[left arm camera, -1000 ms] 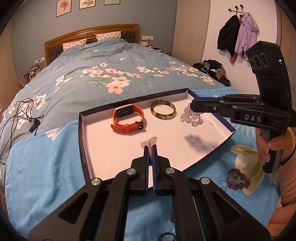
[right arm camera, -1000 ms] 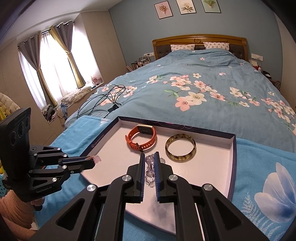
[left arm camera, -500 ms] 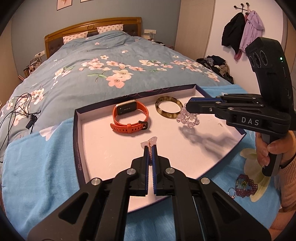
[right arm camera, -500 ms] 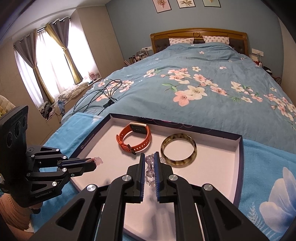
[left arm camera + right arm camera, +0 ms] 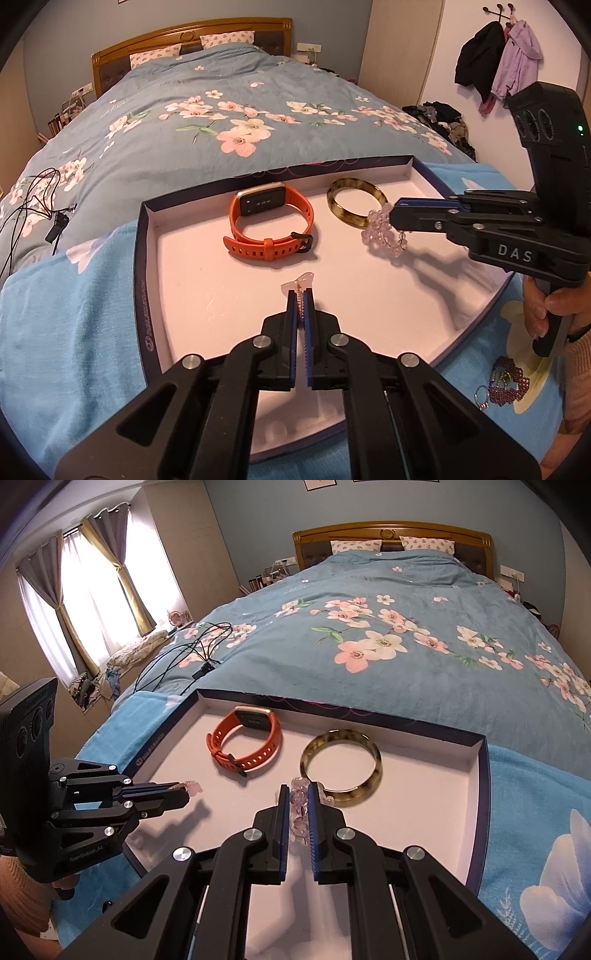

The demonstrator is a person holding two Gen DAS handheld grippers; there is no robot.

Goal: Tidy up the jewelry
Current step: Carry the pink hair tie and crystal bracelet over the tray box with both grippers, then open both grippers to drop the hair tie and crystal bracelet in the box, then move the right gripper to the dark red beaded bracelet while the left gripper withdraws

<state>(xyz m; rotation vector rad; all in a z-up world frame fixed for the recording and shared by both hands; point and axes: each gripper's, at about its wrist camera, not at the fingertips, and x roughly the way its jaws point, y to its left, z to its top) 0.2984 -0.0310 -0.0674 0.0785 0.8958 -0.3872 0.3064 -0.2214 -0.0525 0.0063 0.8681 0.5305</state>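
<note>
While you hold both tools over the tray, read the scene as follows, nearest first.

Left hand-held gripper (image 5: 301, 295): your jaws are closed almost fully on a thin beaded chain with a pale pink pendant (image 5: 300, 283); the pendant sticks out past the tips, above the tray floor.
Right hand-held gripper (image 5: 295, 794): your jaws are pressed onto a clear crystal bead bracelet (image 5: 300, 805); it hangs from the tips just beside the bangle.
Tray (image 5: 147, 266): shallow, dark-rimmed, pale pink inside; it lies on a light blue blanket (image 5: 66, 314) at the foot of the bed.
Loose pieces: a purple beaded item (image 5: 508, 382) and a small ring (image 5: 481, 393) lie on the blanket outside the tray, near your right hand (image 5: 550, 306).
Orange watch (image 5: 271, 227): inside the tray, far left part, strap looped.
Tortoiseshell bangle (image 5: 356, 201): inside the tray, flat, right of the watch.
Bed (image 5: 388, 627): floral blue quilt, black cables (image 5: 192, 653) on it, wooden headboard beyond.
</note>
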